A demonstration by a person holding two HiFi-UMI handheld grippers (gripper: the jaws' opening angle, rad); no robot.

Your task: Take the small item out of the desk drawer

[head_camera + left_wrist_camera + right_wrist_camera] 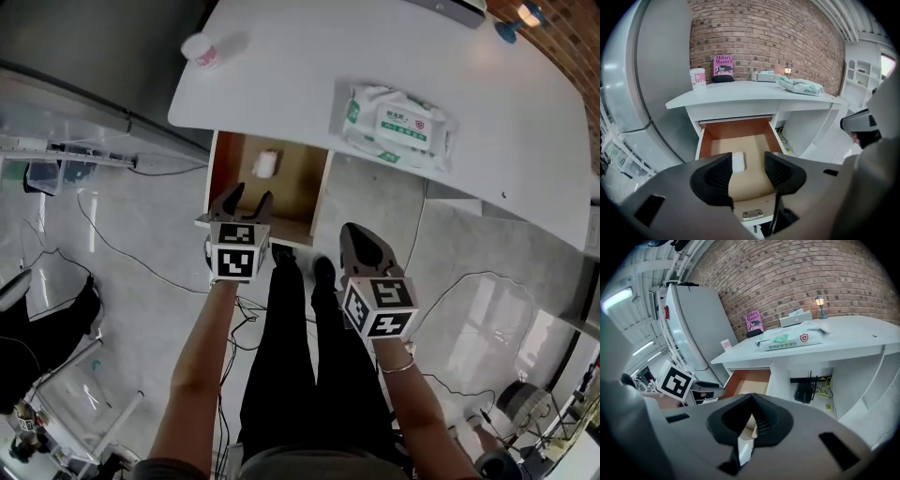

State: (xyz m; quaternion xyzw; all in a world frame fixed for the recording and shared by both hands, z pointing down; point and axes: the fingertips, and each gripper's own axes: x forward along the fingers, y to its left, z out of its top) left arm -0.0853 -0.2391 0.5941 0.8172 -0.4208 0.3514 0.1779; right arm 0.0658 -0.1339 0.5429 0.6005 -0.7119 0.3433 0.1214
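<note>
The desk drawer (302,178) stands pulled out under the white desk (281,66). A small white item (267,164) lies on its wooden floor, toward the back left. My left gripper (242,202) hovers open just over the drawer's front edge. In the left gripper view the small white item (738,161) shows between the spread jaws of the left gripper (747,172), beyond the tips and nearer the left one. My right gripper (367,248) is shut and holds nothing, right of the drawer front. In the right gripper view the right gripper (751,404) points toward the open drawer (749,380).
A pack of wet wipes (394,122) and a pink-and-white cup (202,52) sit on the desk. A pink book (723,65) and a small lamp (819,301) stand against the brick wall. A grey fridge (647,70) is left of the desk. Cables (112,248) trail on the floor.
</note>
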